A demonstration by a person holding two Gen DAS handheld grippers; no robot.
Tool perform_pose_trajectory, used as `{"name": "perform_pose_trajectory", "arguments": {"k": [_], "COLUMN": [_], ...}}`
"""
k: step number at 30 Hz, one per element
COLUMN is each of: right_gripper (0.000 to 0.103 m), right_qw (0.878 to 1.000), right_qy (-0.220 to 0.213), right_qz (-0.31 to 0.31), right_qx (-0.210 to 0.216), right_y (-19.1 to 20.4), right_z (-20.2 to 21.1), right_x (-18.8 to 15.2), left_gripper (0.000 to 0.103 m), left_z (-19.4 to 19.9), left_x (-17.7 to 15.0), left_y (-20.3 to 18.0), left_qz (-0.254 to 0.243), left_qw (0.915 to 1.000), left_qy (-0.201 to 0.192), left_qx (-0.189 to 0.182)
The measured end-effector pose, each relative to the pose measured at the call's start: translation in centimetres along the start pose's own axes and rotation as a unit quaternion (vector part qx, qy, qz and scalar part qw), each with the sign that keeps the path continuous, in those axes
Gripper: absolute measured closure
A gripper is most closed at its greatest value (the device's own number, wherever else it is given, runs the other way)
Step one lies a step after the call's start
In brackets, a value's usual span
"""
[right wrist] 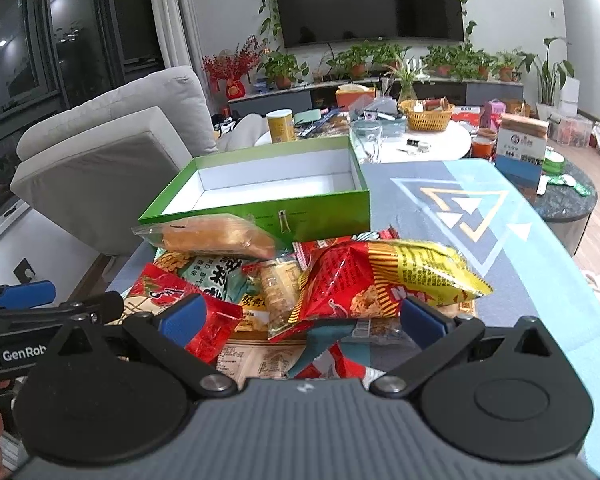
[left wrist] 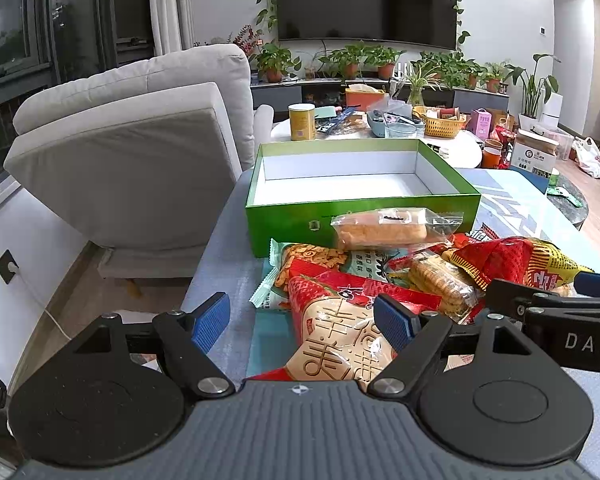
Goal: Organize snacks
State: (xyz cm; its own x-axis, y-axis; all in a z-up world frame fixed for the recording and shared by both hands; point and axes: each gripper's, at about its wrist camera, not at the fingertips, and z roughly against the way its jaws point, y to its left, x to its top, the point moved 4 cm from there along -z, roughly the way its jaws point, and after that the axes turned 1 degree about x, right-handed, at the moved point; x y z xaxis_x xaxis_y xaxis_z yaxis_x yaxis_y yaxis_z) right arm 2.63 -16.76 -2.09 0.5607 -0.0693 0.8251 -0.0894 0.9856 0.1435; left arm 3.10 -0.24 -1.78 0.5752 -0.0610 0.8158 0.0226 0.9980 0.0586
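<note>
Snack pile (right wrist: 300, 280) sits on the table (right wrist: 500, 240), right against the front wall of the empty green box (left wrist: 360, 208). Both the left gripper (left wrist: 302, 320) and right gripper (right wrist: 302, 318) hover over it with fingers spread, holding nothing. These bags look light, crinkly and slippery, so I'd pinch a sealed edge, not the puffy middle. The bread pack (left wrist: 384, 228) probably squashes easily. Only the right view shows the table's triangle pattern (right wrist: 464, 212).
</note>
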Motion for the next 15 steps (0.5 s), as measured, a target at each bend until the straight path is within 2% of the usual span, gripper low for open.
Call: {"name": "perform_pose_trajectory", "arguments": {"k": [5,15], "right_gripper": [0.035,0.035], "right_qw": [1.000,0.999], "right_qy": [-0.009,-0.011], "right_qz": [0.017,-0.018], "right_qx": [-0.012,-0.028], "right_y": [0.20,-0.36], "right_z": [0.17,0.28], "right_x": [-0.03,0.07], "left_gripper": [0.026,0.026], "left_z": [-0.11,-0.21], "left_x": [-0.08,-0.21], "left_y": [0.00,0.01], "left_qz": [0.000,0.001], "left_qw": [1.0000,1.0000], "left_qy": [0.001,0.002], "left_qx": [0.001,0.003]}}
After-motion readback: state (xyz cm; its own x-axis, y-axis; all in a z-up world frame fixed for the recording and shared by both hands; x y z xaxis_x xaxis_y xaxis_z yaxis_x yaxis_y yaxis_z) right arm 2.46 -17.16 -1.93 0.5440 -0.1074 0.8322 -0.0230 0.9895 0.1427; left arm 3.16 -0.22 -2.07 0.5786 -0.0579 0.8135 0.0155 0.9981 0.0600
